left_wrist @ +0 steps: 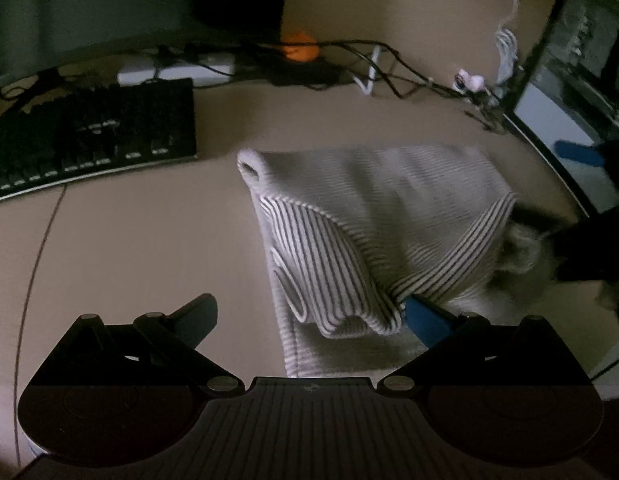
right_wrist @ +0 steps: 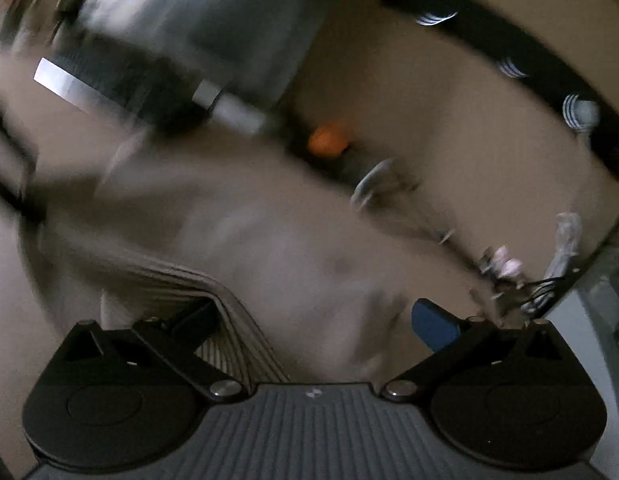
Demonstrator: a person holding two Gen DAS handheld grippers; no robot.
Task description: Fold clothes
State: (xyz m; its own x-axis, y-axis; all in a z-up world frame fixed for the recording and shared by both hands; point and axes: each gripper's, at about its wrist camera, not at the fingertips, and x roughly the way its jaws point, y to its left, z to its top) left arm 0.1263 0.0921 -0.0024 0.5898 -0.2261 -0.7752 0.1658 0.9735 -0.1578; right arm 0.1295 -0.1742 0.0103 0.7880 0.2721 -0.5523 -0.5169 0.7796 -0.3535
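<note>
Mostly, motion blur obscures the striped garment.

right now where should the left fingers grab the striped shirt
Likely the raised striped flap of the striped shirt, at its near hem. It stands off the desk in a ridge, so open fingers coming from the near side could close across it.

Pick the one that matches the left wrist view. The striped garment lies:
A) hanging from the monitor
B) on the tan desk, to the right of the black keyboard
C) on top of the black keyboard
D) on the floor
B: the grey-and-white striped knit garment rests on the tan desk, apart from the black keyboard at its left.
</note>
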